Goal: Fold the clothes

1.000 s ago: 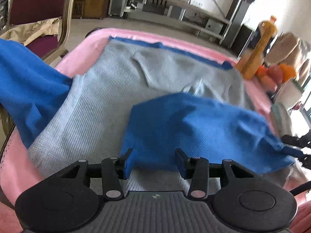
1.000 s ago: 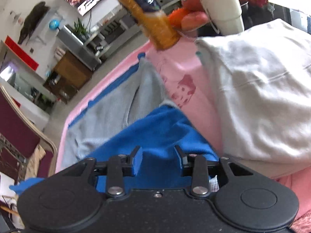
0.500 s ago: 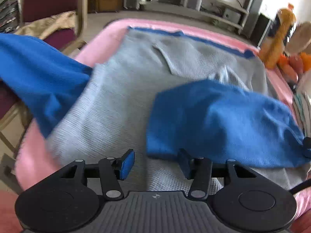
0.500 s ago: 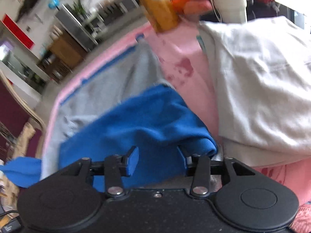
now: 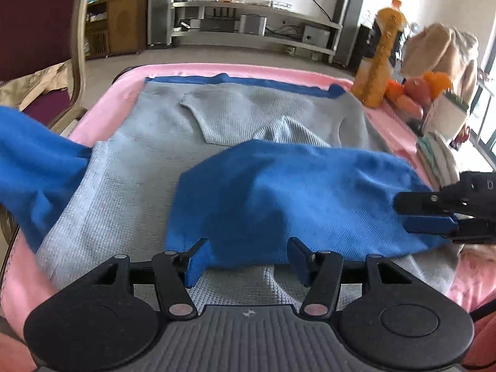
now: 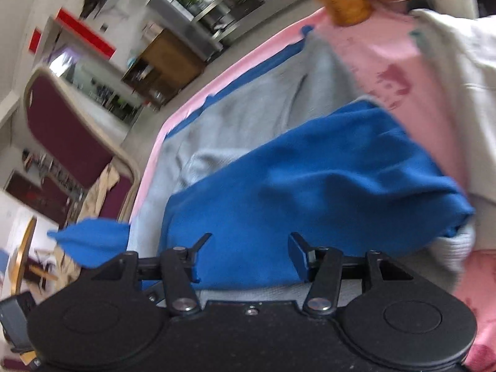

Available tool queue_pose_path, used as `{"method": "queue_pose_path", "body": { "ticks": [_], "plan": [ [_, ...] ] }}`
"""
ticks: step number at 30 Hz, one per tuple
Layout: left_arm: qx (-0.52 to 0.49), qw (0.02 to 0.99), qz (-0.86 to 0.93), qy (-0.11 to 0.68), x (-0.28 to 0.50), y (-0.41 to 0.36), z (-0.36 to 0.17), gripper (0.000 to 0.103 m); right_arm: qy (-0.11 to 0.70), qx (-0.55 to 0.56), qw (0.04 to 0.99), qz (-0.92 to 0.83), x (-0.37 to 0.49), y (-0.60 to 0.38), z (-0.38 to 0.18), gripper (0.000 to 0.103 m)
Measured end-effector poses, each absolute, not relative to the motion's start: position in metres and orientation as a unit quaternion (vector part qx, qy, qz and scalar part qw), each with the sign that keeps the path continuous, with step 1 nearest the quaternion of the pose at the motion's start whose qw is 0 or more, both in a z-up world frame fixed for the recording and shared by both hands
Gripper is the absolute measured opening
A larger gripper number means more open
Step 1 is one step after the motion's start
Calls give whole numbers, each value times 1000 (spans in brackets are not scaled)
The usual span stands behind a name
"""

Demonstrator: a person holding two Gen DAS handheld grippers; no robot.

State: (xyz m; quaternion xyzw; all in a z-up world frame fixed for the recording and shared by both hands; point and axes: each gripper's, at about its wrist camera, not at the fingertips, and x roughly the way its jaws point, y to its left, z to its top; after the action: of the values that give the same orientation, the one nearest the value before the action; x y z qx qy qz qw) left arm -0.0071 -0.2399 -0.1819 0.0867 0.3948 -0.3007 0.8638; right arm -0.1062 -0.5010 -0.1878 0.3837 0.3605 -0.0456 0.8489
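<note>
A grey and blue sweater (image 5: 148, 167) lies flat on the pink-covered table (image 5: 102, 105). Its right blue sleeve (image 5: 297, 198) is folded across the grey body; it also shows in the right wrist view (image 6: 310, 192). Its left blue sleeve (image 5: 34, 167) hangs off the table's left edge. My left gripper (image 5: 246, 259) is open and empty at the near hem of the folded sleeve. My right gripper (image 6: 248, 255) is open and empty at the sleeve's shoulder end, and shows at the right of the left wrist view (image 5: 434, 214).
An orange juice bottle (image 5: 381, 59), fruit (image 5: 415, 90) and a white cup stand at the table's far right. A folded white garment (image 6: 458, 99) lies right of the sweater. A maroon chair (image 5: 34, 31) with a beige cloth stands at the left.
Both grippers have let go of the blue sleeve and drawn back toward the near edge. The sleeve now rests flat across the grey body.
</note>
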Motion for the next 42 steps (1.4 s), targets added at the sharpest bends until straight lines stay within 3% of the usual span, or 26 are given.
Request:
{"method": "queue_pose_path", "body": {
  "ticks": [7,13,20,24,29,38,42],
  "plan": [
    [115,852,-282,426,-3,-244,-198,62,422,365,829,-44,-93,-492,-208,51],
    [79,859,-262,433,-9,-224,-183,59,405,366,835,-73,-124,-494,-193,53],
    [103,837,-306,441,-29,-238,-188,59,363,427,828,-10,-139,-503,-187,62],
    [163,832,-300,437,-37,-251,-200,64,440,365,820,-26,-117,-486,-204,55],
    [159,831,-305,437,-33,-248,-203,68,455,298,839,-17,-112,-470,-202,60],
    [82,847,-296,433,-19,-215,-160,66,383,351,853,-49,-121,-481,-161,62],
    [23,863,-283,417,-2,-181,-127,73,354,366,857,-75,-114,-480,-123,75]
  ]
}}
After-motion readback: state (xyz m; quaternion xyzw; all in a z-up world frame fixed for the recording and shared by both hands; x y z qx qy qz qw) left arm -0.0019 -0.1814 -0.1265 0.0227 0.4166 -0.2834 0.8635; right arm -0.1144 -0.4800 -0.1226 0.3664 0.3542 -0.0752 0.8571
